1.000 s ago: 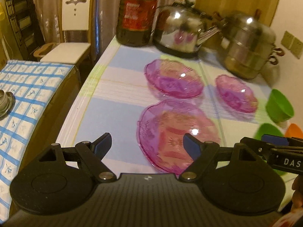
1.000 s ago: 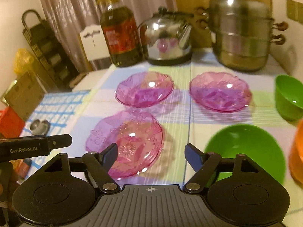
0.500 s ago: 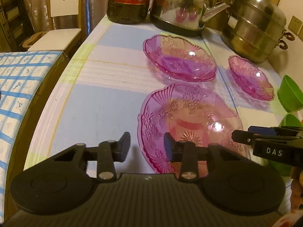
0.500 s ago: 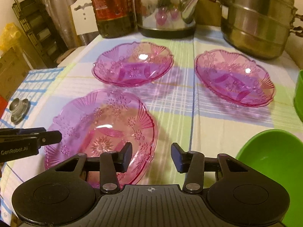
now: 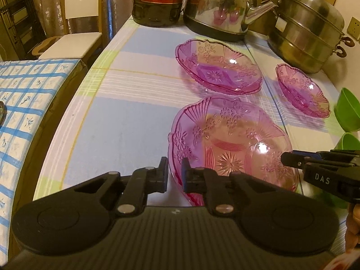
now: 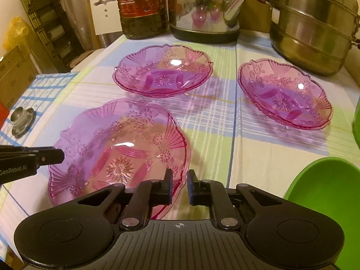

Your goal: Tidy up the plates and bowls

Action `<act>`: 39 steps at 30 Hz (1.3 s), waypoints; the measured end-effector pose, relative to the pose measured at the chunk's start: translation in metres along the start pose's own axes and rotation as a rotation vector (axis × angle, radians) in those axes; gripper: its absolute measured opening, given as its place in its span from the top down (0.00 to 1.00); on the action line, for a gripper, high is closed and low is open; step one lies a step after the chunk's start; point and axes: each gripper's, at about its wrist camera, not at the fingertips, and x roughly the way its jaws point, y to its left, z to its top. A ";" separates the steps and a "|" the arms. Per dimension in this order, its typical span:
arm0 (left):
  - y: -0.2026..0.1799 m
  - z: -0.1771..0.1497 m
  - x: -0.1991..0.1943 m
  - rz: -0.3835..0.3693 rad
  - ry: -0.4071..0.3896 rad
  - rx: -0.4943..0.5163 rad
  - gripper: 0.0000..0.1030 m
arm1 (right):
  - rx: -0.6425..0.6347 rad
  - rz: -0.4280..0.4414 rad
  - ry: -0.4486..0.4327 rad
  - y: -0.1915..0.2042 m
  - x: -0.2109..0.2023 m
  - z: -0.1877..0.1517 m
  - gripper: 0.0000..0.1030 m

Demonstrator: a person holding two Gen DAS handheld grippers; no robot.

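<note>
Nearest the steel kettle [image 6: 203,9], two translucent pink glass plates [image 6: 163,70] [image 6: 284,93] lie apart and unstacked, and green plastic bowls [image 6: 324,204] sit loose to the right, so I judge the sorting barely begun. On the kettle's near side, a third patterned pink plate [image 6: 119,153] rests on the checked tablecloth [image 6: 213,117]. The left gripper [image 5: 175,174] is clamped on its left rim and the right gripper [image 6: 179,187] on its right rim, ready to lift.

at the far edge of the pastel checked tablecloth [image 6: 211,121] stood a dark oil bottle with a red label [image 6: 140,6], a shiny steel kettle [image 6: 204,11] beside it and a stacked steel steamer pot [image 6: 312,27]. a white wooden chair [image 5: 76,22] stood behind the table.
</note>
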 end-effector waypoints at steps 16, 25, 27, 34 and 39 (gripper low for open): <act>-0.062 0.065 -0.038 -0.059 -0.168 0.034 0.90 | 0.078 -0.047 -0.179 -0.036 -0.063 0.048 0.90; -0.136 0.111 0.006 -0.158 -0.180 0.092 0.90 | 0.178 -0.153 -0.195 -0.112 -0.060 0.082 0.90; -0.146 0.119 0.018 -0.196 -0.178 0.097 0.90 | 0.230 -0.149 -0.187 -0.133 -0.055 0.086 0.90; -0.177 0.135 0.067 -0.249 -0.155 0.134 0.90 | 0.276 -0.209 -0.160 -0.176 -0.034 0.092 0.90; -0.189 0.135 0.093 -0.263 -0.131 0.143 0.90 | 0.264 -0.259 -0.148 -0.192 -0.018 0.094 0.90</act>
